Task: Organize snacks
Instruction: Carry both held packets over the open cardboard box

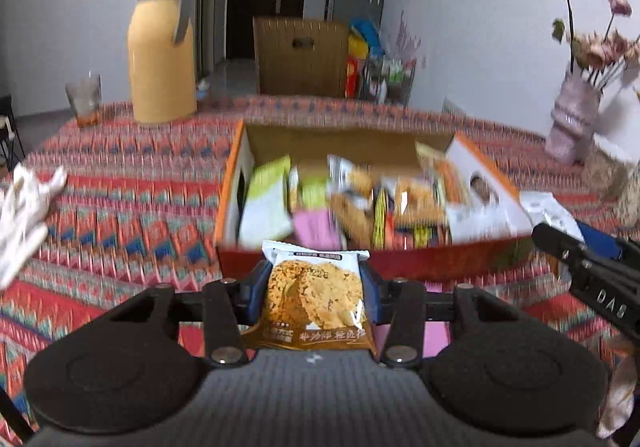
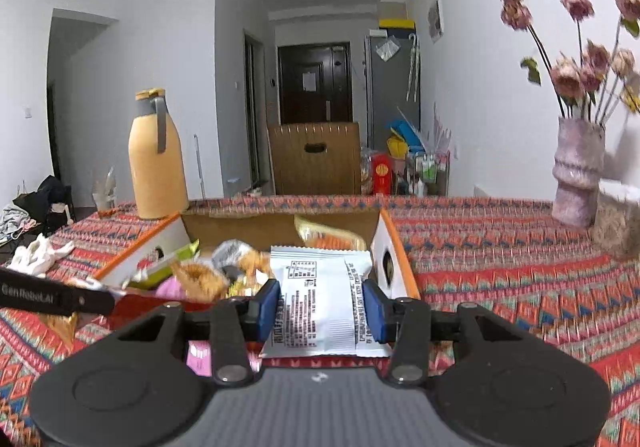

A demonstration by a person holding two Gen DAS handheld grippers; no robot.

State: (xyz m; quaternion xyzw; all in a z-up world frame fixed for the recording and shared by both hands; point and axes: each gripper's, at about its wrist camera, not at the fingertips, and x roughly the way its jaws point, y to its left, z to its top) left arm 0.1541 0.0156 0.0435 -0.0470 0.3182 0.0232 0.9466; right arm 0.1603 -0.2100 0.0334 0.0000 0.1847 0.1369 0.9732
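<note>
Left wrist, cookie packet [image 1: 316,299] clamped between left tongs [image 1: 316,293]

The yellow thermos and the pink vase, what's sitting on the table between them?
In the right wrist view, the open snack box lies between thermos and vase.

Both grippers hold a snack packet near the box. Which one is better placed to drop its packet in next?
Probably right: the right gripper holds its white packet at the box opening; the left gripper sits before the near wall.
</note>
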